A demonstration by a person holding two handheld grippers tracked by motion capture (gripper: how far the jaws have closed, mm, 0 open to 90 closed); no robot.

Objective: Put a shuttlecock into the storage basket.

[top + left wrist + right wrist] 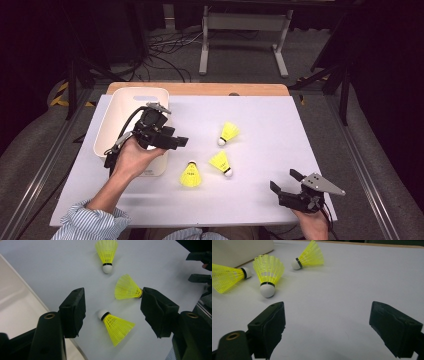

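Observation:
Three yellow shuttlecocks with white corks lie on the white table top: a far one (230,132), a middle one (220,162) and a near one (191,175). My left gripper (176,142) hovers over the right rim of a white bin (116,107), open and holding nothing. In the left gripper view its jaws (112,310) frame the near shuttlecock (116,325) below them, with the middle one (126,287) and the far one (107,251) beyond. My right gripper (285,181) rests low at the front right, open and empty (327,320), well apart from the shuttlecocks (268,270).
The bin stands at the table's left side, its wall visible in the right gripper view (239,250). A wooden strip (200,89) edges the table's far side. Bare white surface (270,130) spreads to the right of the shuttlecocks.

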